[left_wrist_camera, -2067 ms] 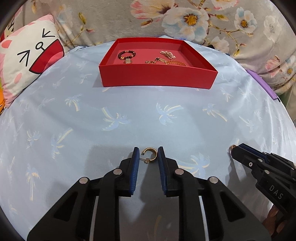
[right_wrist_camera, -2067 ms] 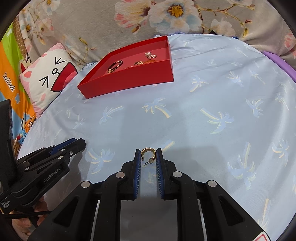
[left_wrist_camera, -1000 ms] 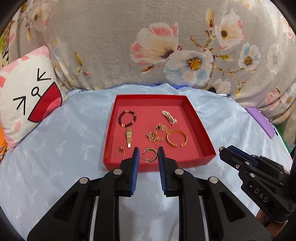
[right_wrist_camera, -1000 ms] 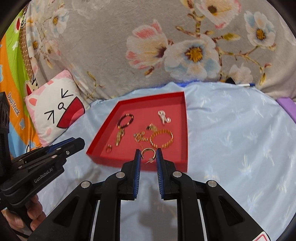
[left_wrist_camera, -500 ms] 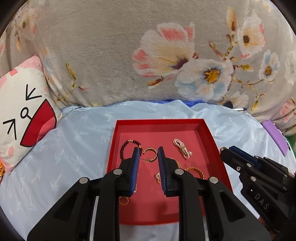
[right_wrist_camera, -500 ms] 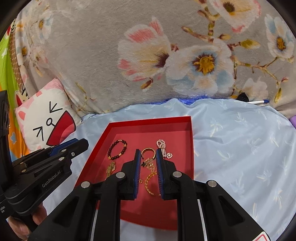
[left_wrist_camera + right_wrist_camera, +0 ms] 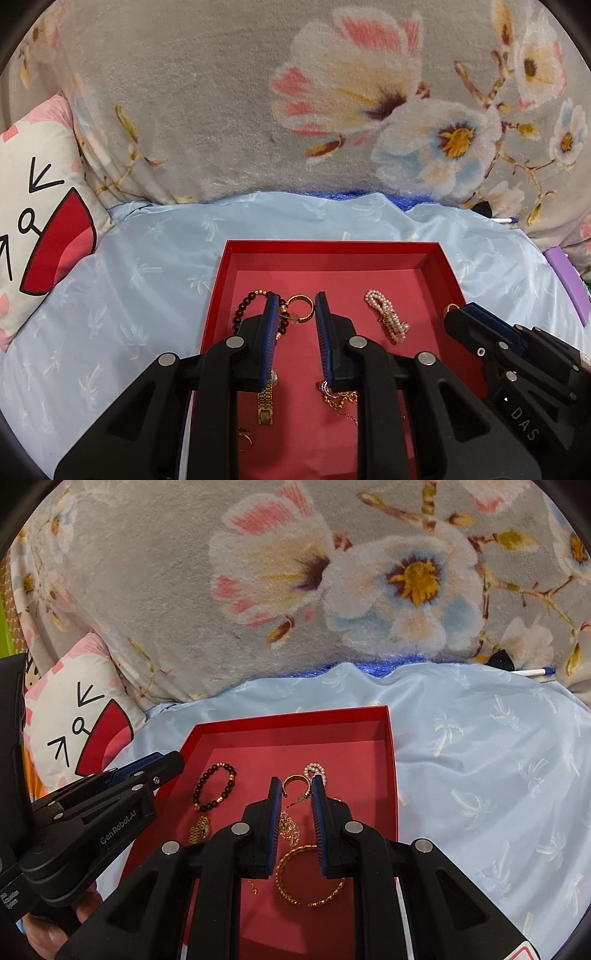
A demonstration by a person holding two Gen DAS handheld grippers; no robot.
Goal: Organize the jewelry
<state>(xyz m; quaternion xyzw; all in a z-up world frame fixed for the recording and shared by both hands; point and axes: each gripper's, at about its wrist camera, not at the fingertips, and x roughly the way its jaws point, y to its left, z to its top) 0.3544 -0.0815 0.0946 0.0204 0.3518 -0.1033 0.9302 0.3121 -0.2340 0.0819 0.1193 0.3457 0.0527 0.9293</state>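
A red tray lies on the light blue cloth and holds jewelry. My left gripper is over the tray, shut on a gold hoop earring between its fingertips. My right gripper is also over the tray, shut on a second gold hoop earring. In the tray lie a dark bead bracelet, a pearl piece, a gold bangle, a gold chain and a gold watch-like piece.
A flowered grey blanket rises behind the tray. A white cat-face pillow lies at the left. A purple object sits at the right edge. A pen lies at the back right.
Both grippers, each holding its earring, have moved forward from the near cloth to above the tray's middle. The tray now fills the lower view.
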